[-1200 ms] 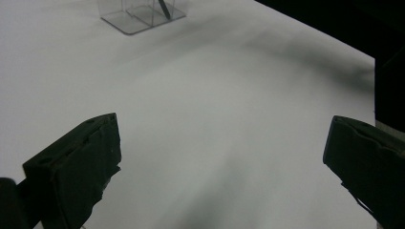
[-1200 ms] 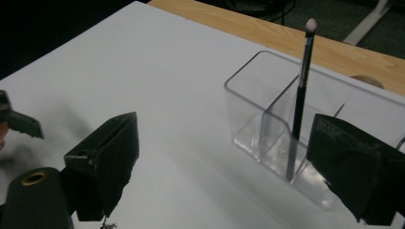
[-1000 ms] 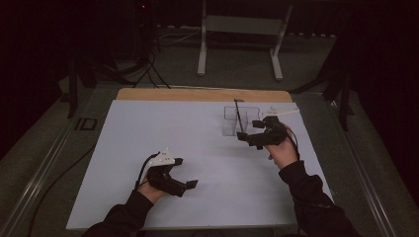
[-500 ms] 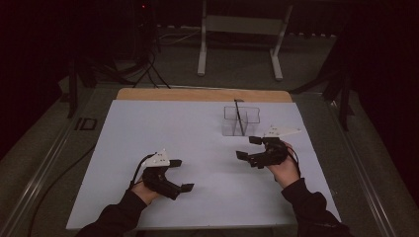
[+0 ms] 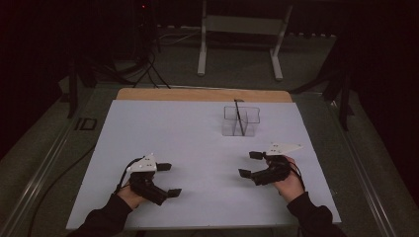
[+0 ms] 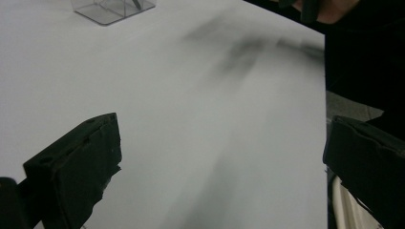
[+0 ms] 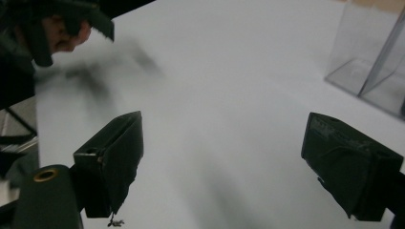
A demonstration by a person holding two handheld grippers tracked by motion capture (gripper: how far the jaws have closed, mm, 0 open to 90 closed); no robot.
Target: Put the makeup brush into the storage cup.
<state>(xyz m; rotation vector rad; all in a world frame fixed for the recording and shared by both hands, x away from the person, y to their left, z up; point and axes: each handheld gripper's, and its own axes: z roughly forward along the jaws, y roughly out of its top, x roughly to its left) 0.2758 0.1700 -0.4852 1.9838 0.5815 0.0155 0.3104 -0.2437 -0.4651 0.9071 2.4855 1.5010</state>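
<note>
My left gripper rests low over the white table sheet near the front left, jaws spread wide with nothing between them. In the left gripper view its own gripper frames bare sheet. My right gripper hovers at the front right, also open and empty, pointing left toward the other hand. Bare white sheet lies between the wide jaws of that gripper in the right gripper view. A clear plastic box with dividers stands at the back right; a thin dark stick leans in it. The box appears at the right gripper view's upper right.
A bare wooden strip runs along the table's far edge. Beyond it stands a grey metal frame on the floor. Cables lie on the dark floor at the back left. A small dark object sits beside the table's left edge.
My right gripper has drawn back from the clear box toward the front edge and turned to face left. The left gripper has shifted slightly nearer the front edge.
</note>
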